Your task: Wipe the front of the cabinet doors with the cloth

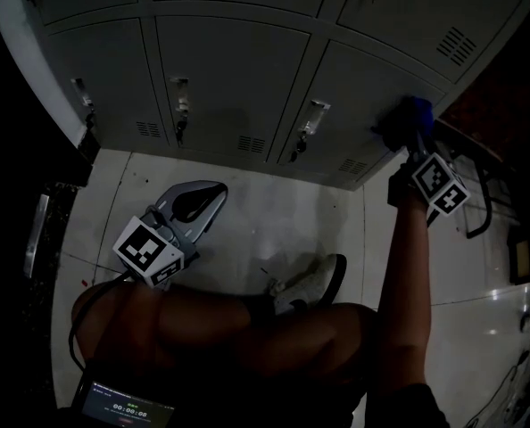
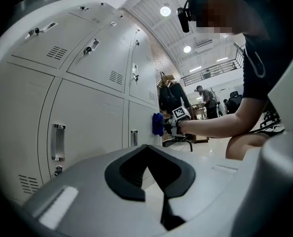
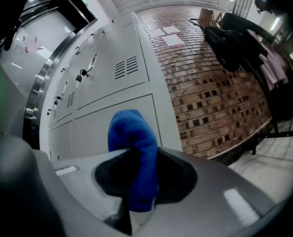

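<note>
Head view: the right gripper (image 1: pixel 409 139) was stretched out to the locker doors (image 1: pixel 238 69), with the blue cloth (image 1: pixel 415 114) bunched at its tip against the outer corner of the lowest end door. So close to that door's edge, a stroke could have run off the panel and wiped nothing. The left gripper (image 1: pixel 213 188) hung low, well short of the doors, over the floor (image 1: pixel 274 212).

Left gripper view: its fingers (image 2: pixel 136 154) were closed together with nothing between them. Farther along the locker doors (image 2: pixel 87 127), the cloth (image 2: pixel 158 124) appeared pressed flat to the end door's front, just past that door's handle (image 2: pixel 133 138). A sweep back toward the handle might have snagged the cloth there.

Right gripper view: the right gripper (image 3: pixel 136 179) was clamped on the cloth (image 3: pixel 131 142). One fold ran down between the fingers and the rest bulged out beyond the tips toward the locker doors (image 3: pixel 112 115). The pinch looked narrow, so I judged that hard rubbing could drag the cloth free. The fingertips themselves might then have scraped the paint.
</note>
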`<state>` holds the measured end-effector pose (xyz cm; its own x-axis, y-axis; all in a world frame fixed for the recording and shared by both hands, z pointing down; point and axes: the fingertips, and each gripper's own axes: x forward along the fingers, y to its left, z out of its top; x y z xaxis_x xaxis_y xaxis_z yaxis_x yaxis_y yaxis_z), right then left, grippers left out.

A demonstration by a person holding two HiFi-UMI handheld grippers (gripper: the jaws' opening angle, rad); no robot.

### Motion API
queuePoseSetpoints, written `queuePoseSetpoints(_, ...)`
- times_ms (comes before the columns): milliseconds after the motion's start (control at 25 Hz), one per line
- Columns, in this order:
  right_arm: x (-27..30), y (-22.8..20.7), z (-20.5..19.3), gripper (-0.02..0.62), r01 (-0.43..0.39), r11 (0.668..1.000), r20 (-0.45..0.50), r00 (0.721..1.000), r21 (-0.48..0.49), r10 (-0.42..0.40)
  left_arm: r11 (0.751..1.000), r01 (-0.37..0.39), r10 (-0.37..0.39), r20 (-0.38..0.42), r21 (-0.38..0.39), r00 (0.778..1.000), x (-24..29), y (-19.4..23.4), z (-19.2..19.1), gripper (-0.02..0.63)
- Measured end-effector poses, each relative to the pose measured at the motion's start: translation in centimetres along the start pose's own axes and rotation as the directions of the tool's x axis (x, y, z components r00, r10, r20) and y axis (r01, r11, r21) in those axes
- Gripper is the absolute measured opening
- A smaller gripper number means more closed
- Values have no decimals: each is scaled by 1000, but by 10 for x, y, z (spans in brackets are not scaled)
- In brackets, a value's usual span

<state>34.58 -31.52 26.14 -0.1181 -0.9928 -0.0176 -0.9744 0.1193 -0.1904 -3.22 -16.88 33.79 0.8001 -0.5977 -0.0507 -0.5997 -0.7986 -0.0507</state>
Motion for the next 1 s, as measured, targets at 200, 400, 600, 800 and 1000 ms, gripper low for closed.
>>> queuePoseSetpoints(200, -9, -30, 4, 81, 82, 996, 11, 997, 29, -82, 1000, 0, 0, -4, 0, 1000, 0, -1, -1, 6)
queuePoseSetpoints(400, -15, -43, 2, 81, 121, 990, 15, 992, 66, -122, 1000, 2, -2, -3, 4, 1000, 0, -1, 0, 5)
queuePoseSetpoints(600, -14, -1, 3, 81, 19, 998, 21, 1000, 52, -20, 1000, -2, 2, -7, 6, 1000, 0, 0, 0, 6)
queuePoseSetpoints(800, -3, 82, -11, 81, -155, 988, -6, 988, 10, 155, 1000, 3, -3, -4, 10, 1000, 0, -3, 2, 5)
queuePoseSetpoints(1000, 12, 152, -60, 81, -276, 961, -102, 957, -25, 272, 1000, 6, -6, 6, 10, 1000, 0, -5, 5, 6)
